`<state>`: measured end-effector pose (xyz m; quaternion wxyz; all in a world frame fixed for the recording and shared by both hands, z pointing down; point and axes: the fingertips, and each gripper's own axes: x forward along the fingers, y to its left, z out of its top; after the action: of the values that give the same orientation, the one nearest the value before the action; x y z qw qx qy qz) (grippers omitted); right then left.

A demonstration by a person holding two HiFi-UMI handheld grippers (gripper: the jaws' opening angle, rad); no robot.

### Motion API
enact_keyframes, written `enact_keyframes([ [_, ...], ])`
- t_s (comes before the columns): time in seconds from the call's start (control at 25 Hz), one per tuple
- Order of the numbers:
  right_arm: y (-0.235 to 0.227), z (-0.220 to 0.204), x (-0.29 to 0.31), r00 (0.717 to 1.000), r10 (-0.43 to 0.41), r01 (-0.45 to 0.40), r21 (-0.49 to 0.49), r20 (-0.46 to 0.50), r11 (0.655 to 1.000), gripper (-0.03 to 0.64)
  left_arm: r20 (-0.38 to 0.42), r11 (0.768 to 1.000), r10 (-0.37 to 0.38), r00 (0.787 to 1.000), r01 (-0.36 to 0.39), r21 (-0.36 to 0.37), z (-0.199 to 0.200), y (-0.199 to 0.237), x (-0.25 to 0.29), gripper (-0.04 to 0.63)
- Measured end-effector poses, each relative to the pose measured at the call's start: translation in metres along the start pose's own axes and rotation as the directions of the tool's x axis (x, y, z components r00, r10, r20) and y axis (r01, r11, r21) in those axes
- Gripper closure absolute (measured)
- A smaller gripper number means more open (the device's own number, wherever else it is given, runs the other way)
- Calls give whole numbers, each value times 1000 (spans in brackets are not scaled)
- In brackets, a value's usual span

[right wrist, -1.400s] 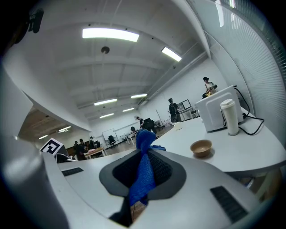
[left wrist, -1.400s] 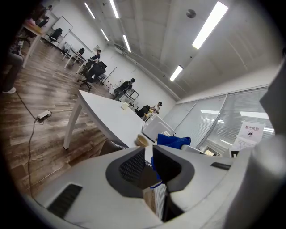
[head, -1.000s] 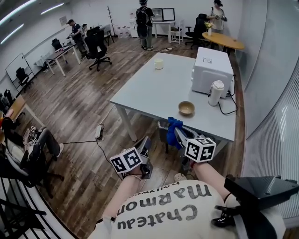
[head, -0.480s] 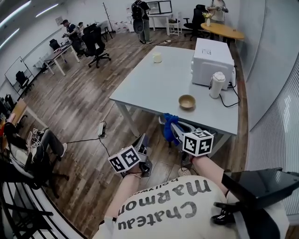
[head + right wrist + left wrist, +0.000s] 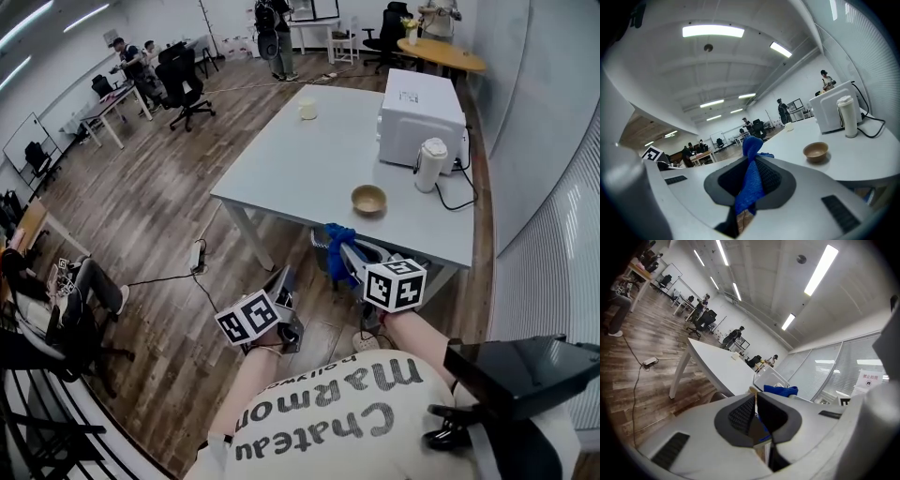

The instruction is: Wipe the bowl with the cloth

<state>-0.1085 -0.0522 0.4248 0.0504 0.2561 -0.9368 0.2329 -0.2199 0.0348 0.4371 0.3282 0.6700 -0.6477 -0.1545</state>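
A small tan bowl [image 5: 368, 198] sits near the front edge of the grey table [image 5: 300, 159]; the right gripper view shows the bowl [image 5: 816, 151] ahead and to the right. My right gripper [image 5: 343, 259] is held below the table's front edge, short of the bowl, shut on a blue cloth [image 5: 335, 244]. The cloth [image 5: 751, 180] is bunched between the pads and sticks up above them. My left gripper [image 5: 287, 287] hangs lower and further left over the wooden floor. In its own view that gripper [image 5: 756, 401] is shut with nothing in it.
On the table stand a white microwave [image 5: 422, 117], a white jug [image 5: 430, 164] with a black cable beside it, and a pale cup [image 5: 307, 110] at the far end. A power strip [image 5: 197, 255] lies on the floor. Several people and office chairs are far back.
The head view has shifted a little, so the table and bowl sit slightly higher in the picture. Both grippers stay where they were, and the cloth stays in the right one.
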Motion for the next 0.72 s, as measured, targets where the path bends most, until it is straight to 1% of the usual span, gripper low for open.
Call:
enact_keyframes([
  [0.2, -5, 1, -3, 1000, -21, 21, 3, 2, 1000, 578, -20, 1000, -14, 1000, 14, 5, -2, -5, 4, 583],
  [0.72, -7, 5, -11, 999, -38, 38, -8, 12, 999, 578, -27, 1000, -25, 999, 25, 3, -3, -10, 8, 583],
])
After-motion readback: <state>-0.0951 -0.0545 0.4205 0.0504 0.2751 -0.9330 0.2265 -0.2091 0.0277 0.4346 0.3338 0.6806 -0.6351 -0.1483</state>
